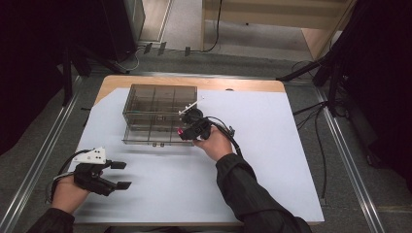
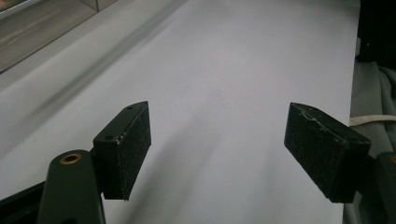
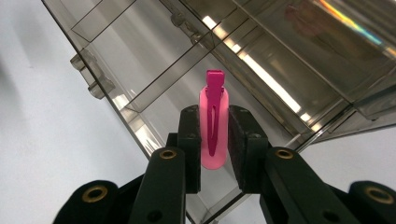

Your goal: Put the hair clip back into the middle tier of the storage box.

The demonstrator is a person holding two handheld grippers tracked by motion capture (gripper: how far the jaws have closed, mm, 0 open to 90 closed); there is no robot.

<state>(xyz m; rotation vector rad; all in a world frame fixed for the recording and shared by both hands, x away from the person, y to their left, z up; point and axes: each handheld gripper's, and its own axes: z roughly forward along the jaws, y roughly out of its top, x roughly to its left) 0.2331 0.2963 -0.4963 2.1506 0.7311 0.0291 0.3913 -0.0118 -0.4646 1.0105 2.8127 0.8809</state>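
Your right gripper (image 3: 215, 140) was clamped on a small pink plastic hair clip (image 3: 213, 128), its two black jaws pressing on the clip's flat sides. The clip stood upright between the pads, with its darker magenta hinged end sticking out above the jaw tips. You held it over the front edge of the smoke-tinted clear plastic organiser box (image 3: 261, 56), above one of the drawer compartments along that edge; whether the clip touched the box could not be told. In the high view, your right gripper (image 1: 187, 132) sat at the box's (image 1: 145, 99) right front corner, with the clip (image 1: 180, 131) showing as a small pink spot at the jaw tips, and your right hand (image 1: 214, 143) was just beside the box.

Your left gripper (image 2: 217, 144) was released: its jaws stood wide apart with nothing between them, only the white paper sheet (image 2: 243, 70) covering the table under them. In the high view it (image 1: 121, 174) lay low at the near left of the sheet (image 1: 272, 160), well apart from the box, with your left hand (image 1: 68, 194) around its body.

The box stood on the far left part of the sheet, on the wooden table (image 1: 243, 85).
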